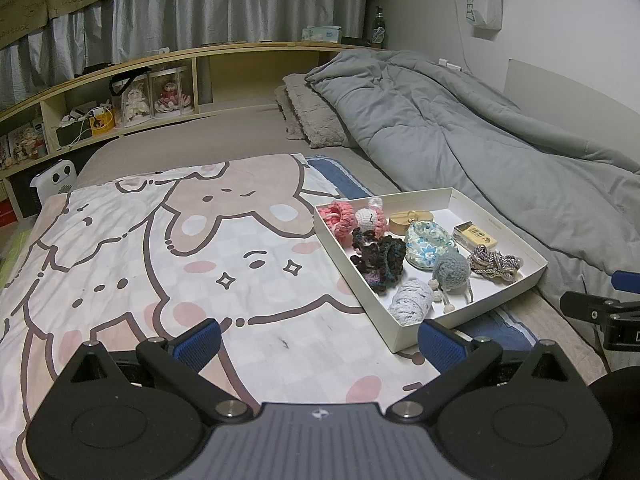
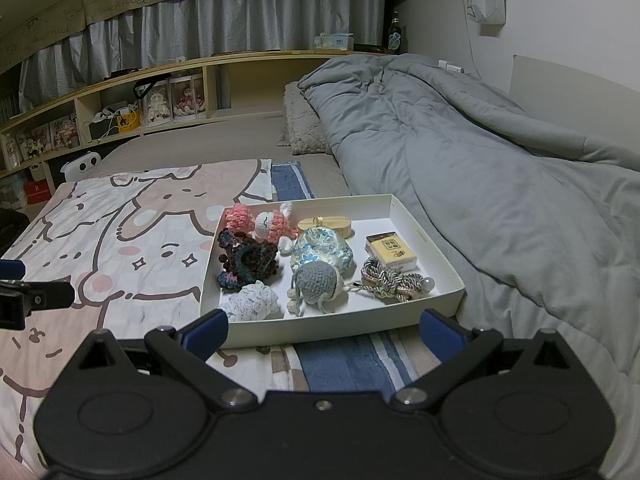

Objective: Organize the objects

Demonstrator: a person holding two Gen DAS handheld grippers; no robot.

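A white shallow box lies on the bed and holds several small items: a pink crochet piece, a dark crochet piece, a floral pouch, a grey crochet ball, a white crochet piece, a yellow card box, a cord bundle and a wooden piece. My left gripper is open and empty over the cartoon blanket, left of the box. My right gripper is open and empty just in front of the box's near wall.
A grey duvet is bunched along the right side up to the wall. A grey pillow lies behind the box. A wooden shelf with dolls and clutter runs along the far side. A blue striped cloth lies under the box.
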